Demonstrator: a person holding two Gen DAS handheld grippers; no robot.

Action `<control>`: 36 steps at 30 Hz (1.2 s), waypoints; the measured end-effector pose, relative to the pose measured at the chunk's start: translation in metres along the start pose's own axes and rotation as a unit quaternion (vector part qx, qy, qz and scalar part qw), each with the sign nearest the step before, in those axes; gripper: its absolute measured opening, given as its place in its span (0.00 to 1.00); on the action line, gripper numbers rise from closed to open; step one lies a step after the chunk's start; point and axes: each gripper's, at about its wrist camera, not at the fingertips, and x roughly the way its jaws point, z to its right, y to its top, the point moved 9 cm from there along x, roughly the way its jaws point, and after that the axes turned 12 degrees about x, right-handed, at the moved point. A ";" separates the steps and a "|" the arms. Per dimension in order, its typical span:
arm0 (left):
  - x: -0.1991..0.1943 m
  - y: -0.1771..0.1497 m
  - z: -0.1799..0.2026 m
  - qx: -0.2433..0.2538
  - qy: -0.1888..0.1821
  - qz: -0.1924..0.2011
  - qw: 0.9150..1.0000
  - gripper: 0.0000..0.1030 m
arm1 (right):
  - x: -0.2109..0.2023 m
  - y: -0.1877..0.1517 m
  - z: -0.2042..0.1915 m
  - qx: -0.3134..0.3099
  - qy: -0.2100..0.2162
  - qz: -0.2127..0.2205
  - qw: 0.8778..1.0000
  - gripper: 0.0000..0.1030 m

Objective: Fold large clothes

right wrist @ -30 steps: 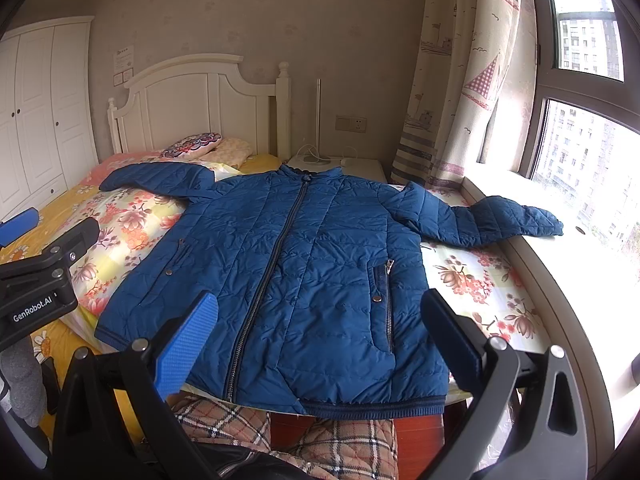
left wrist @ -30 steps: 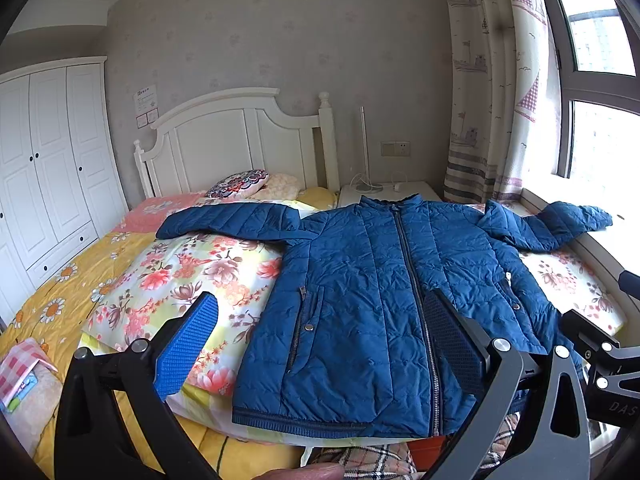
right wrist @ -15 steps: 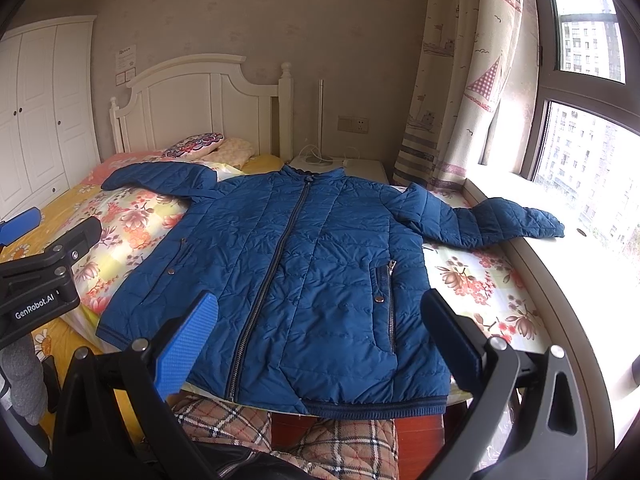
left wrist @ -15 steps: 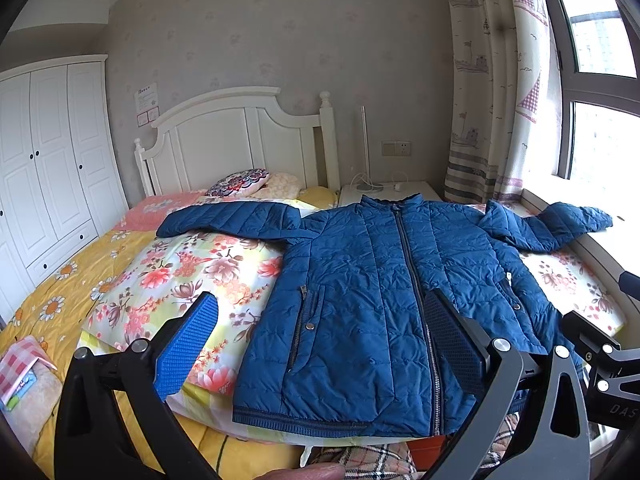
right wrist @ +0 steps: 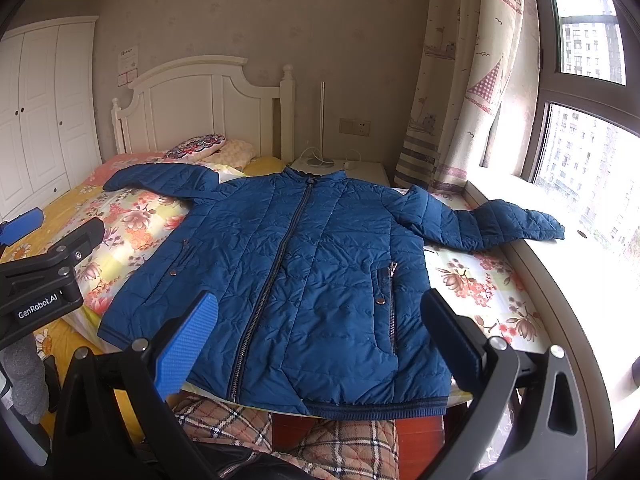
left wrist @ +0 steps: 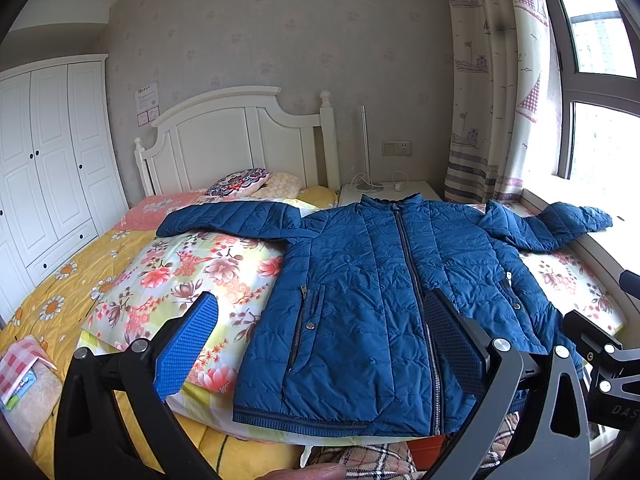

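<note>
So the blue quilted jacket is laid out flat, front up, zipped to the collar, on a floral quilt over the bed. It fills the middle of both views, sleeves spread to either side, which looks like the starting layout for a fold; nothing is folded yet. The sleeve at the right of the frame reaches onto the windowsill, the other points toward the pillows at upper left. The left gripper and right gripper both hang near the hem, fingers spread wide, holding nothing. My guess is a sleeve gets tucked in first. Fabric looks puffy, so folds may spring back.
</note>
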 end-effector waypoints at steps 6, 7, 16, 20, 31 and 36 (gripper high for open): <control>0.000 0.000 0.000 0.000 0.000 0.000 1.000 0.96 | -0.001 0.000 0.000 0.000 0.001 0.000 1.000 0.98; 0.000 0.000 0.000 0.000 0.000 0.000 1.000 0.96 | -0.001 0.000 0.000 0.001 0.001 0.001 1.000 0.98; 0.000 0.000 0.000 -0.001 0.000 0.000 1.000 0.96 | -0.001 0.000 0.000 0.000 0.002 0.001 1.000 0.98; 0.000 0.000 0.000 0.000 0.000 0.000 1.000 0.96 | -0.002 0.000 -0.002 0.001 0.003 0.001 1.000 0.98; 0.000 -0.002 -0.001 0.001 -0.001 -0.002 1.000 0.96 | -0.002 0.000 -0.002 0.001 0.004 -0.001 1.000 0.98; 0.002 -0.007 0.002 0.001 -0.003 -0.007 1.000 0.96 | 0.000 -0.003 -0.002 0.001 0.005 -0.005 1.000 0.98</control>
